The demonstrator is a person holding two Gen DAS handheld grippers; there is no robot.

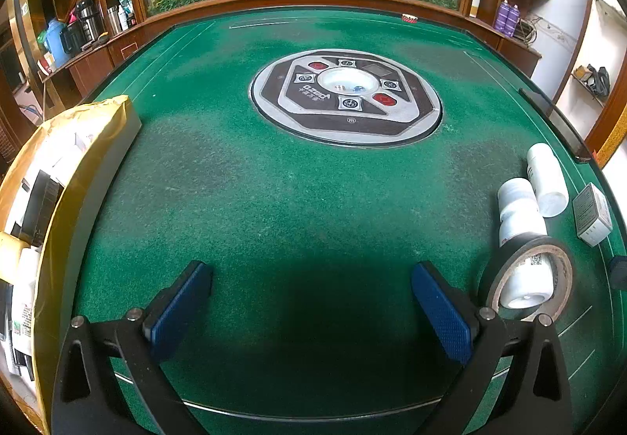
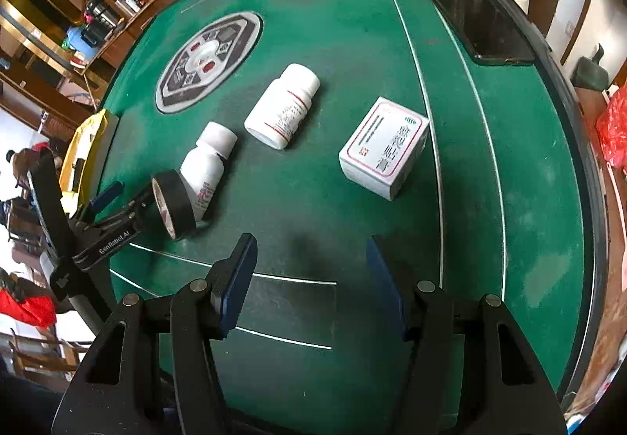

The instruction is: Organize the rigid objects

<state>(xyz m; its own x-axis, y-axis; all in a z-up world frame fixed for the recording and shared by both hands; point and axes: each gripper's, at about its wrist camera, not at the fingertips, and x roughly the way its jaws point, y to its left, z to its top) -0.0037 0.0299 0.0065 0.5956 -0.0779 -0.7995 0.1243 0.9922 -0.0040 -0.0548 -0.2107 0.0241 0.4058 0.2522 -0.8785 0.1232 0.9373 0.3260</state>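
Observation:
My left gripper is open over bare green felt, nothing between its blue pads. Just right of its right finger a black tape roll stands on edge against a small white bottle. A larger white bottle lies beyond, and a white box sits further right. My right gripper is open too, holding nothing, hovering near the table's front edge. Ahead of it lie the white box, the larger bottle, the small bottle and the tape roll.
A gold-lined open box holding several items stands at the table's left edge. A round control panel sits in the middle of the green table. A black phone lies near the far right rim. Wooden shelves surround the table.

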